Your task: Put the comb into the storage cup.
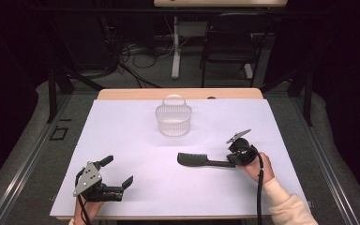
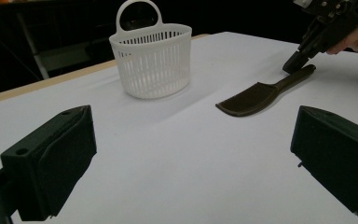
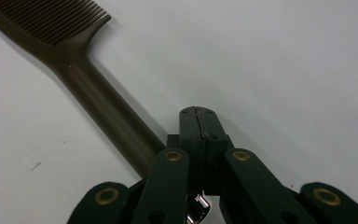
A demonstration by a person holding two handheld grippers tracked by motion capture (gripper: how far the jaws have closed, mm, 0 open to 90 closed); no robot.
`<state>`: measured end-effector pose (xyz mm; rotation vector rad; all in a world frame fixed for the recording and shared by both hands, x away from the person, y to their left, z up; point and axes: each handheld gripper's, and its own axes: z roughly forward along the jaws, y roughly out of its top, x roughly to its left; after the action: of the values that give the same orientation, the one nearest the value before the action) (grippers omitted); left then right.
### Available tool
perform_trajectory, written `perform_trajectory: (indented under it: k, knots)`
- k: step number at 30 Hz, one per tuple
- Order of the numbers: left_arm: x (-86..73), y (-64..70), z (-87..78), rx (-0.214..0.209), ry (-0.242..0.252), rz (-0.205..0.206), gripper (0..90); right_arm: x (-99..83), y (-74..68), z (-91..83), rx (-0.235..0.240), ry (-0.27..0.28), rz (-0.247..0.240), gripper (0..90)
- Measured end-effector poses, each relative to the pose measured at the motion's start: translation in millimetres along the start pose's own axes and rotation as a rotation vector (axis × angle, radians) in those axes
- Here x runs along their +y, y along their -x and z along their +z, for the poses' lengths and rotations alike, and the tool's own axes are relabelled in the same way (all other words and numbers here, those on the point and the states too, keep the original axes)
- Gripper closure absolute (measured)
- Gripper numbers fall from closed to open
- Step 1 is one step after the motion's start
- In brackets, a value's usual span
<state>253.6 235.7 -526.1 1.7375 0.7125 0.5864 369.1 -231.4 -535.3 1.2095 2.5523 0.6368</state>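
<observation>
Open table around basket (image 1: 173, 120), seemingly

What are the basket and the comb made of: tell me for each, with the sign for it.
Basket: looks like white moulded plastic, semi-matte; thin slotted walls and a loop handle formed in one piece. Comb: probably dark brown plastic with a smooth, faintly glossy finish; fine even teeth merge seamlessly into the rounded handle. Dark wood cannot be ruled out.
</observation>
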Motion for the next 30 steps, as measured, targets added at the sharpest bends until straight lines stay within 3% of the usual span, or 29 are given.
perform_trajectory:
  k: [4, 5, 7, 15, 18, 28, 30]
  knots:
    - [-0.1, 0.0, 0.3, 0.001, 0.001, -0.002, 0.0, -2.3, -1.6, -0.7, 0.004, 0.012, -0.004, 90.0]
    - [0.0, 0.0, 0.2, 0.000, 0.000, -0.002, 0.0, -2.0, -2.1, -2.5, 0.004, -0.012, -0.007, 90.0]
    - [0.0, 0.1, 0.2, 0.000, -0.001, 0.000, 0.0, -3.3, -4.0, -1.8, 0.009, 0.007, -0.001, 90.0]
    - [0.0, 0.0, 0.0, 0.001, 0.000, 0.000, 0.1, -4.9, -11.9, -3.4, 0.021, -0.025, -0.029, 90.0]
    - [0.1, 0.3, 0.1, 0.000, 0.000, 0.001, 0.1, -6.6, -13.9, -2.6, 0.025, -0.005, -0.030, 90.0]
    - [0.4, 0.8, -0.1, 0.002, 0.001, 0.004, 0.1, -7.5, -18.9, -6.0, 0.031, -0.035, -0.049, 90.0]
    - [0.5, 0.8, -0.1, 0.001, 0.001, 0.005, 0.1, -8.4, -20.0, -5.1, 0.033, -0.018, -0.044, 90.0]
